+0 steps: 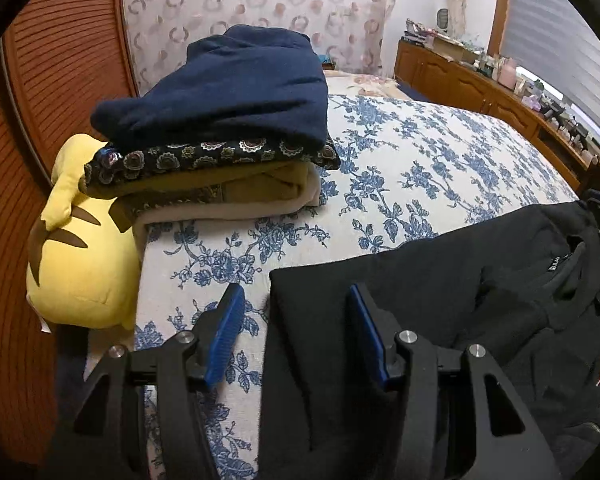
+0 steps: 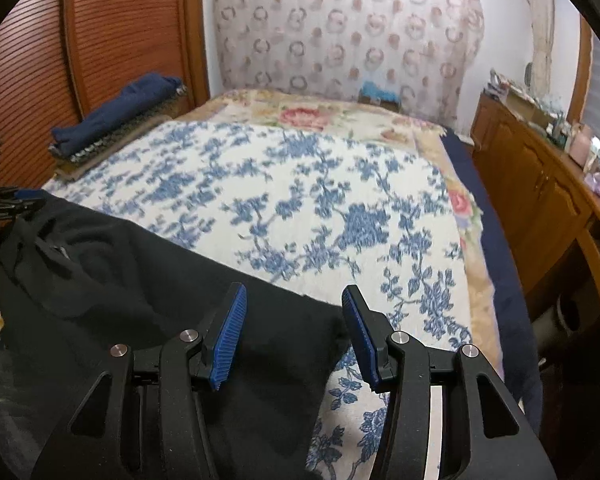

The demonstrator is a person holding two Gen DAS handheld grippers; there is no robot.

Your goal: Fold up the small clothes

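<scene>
- Left tool (image 1: 296,332) open, straddling the black garment's (image 1: 440,292) left corner.
- Right tool (image 2: 294,332) open over its right corner; garment lies crosswise between them on the bed (image 2: 300,200).

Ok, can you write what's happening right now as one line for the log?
step: folding black garment on bed | left gripper: open over its corner | right gripper: open over its other corner | folded pile: beside yellow plush
</scene>
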